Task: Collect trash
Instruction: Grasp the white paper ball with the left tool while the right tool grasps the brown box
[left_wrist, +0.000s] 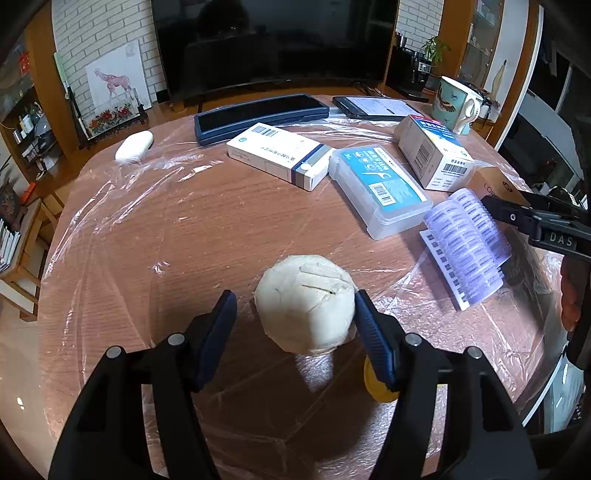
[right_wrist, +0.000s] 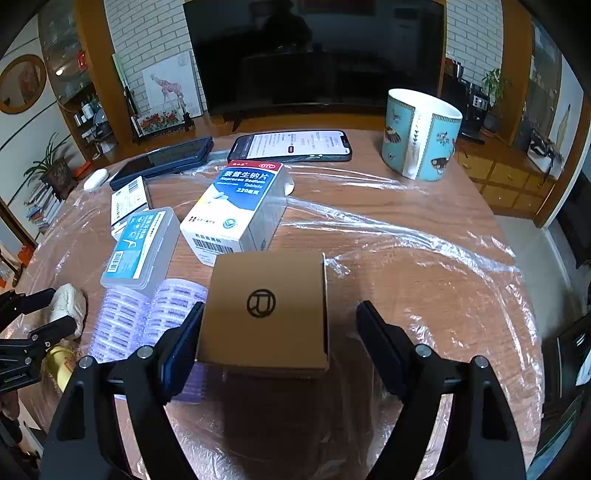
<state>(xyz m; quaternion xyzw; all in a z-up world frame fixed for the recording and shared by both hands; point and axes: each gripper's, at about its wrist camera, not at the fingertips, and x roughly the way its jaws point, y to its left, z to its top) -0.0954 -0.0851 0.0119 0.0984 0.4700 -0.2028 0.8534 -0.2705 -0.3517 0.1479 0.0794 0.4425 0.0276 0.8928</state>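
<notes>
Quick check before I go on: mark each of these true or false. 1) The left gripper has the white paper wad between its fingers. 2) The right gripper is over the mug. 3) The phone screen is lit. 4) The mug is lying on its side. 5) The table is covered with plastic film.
1) True: the white paper wad sits between the fingers of the left gripper; only one pad seems to touch it.
2) False: the right gripper straddles the brown cardboard box; the mug stands far behind.
3) True: the phone shows a bright page.
4) False: the mug stands upright.
5) True: clear plastic film wrinkles over the table.
</notes>
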